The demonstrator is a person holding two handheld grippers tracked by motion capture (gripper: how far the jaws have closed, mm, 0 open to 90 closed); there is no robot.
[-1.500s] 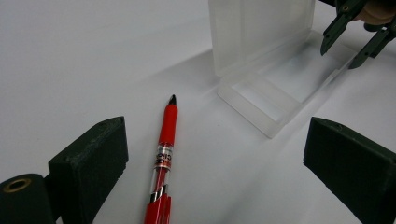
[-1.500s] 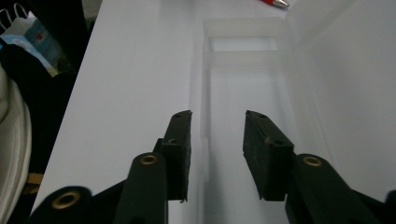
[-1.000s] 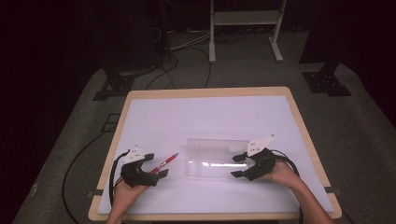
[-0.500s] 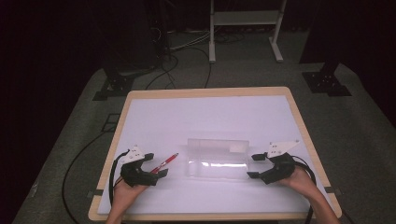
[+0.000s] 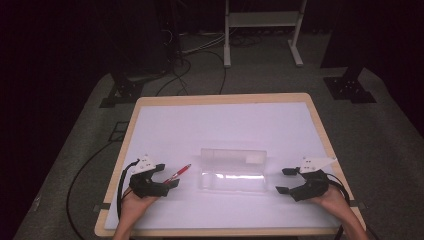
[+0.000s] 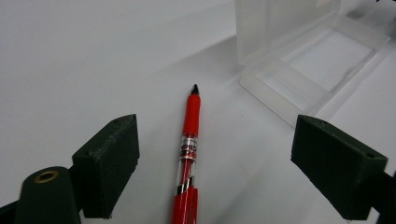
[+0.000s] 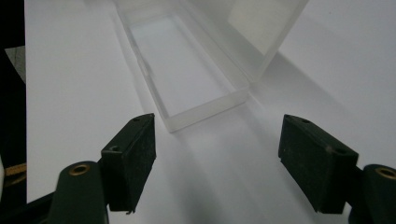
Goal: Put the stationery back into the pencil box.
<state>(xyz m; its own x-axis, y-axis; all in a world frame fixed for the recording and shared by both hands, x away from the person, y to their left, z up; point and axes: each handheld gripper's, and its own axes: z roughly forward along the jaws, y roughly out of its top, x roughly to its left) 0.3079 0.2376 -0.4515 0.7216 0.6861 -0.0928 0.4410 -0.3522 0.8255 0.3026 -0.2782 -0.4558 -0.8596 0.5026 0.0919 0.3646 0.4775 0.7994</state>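
High view: a clear plastic box (image 5: 233,170) lies open at the middle of the white table (image 5: 220,125), its lid standing up at the far side. A red pen (image 5: 177,173) lies on the table left of the box, apart from it. The left gripper (image 5: 167,176) sits at the pen's near end; the right gripper (image 5: 281,180) rests just right of the box, touching nothing.

Left gripper view: the jaws stand apart, having just closed in slightly, with the red pen (image 6: 187,154) lying between them on the table, tip towards the box (image 6: 308,65). The pads do not yet press on it.

Right gripper view: the jaws stand wide apart and empty; the open box (image 7: 187,70) lies ahead, nothing inside it.

Assessment: the box is opened; the pen is neither gripped nor lifted. Judged remaining: grasp the pen, place it in the box, close the lid.
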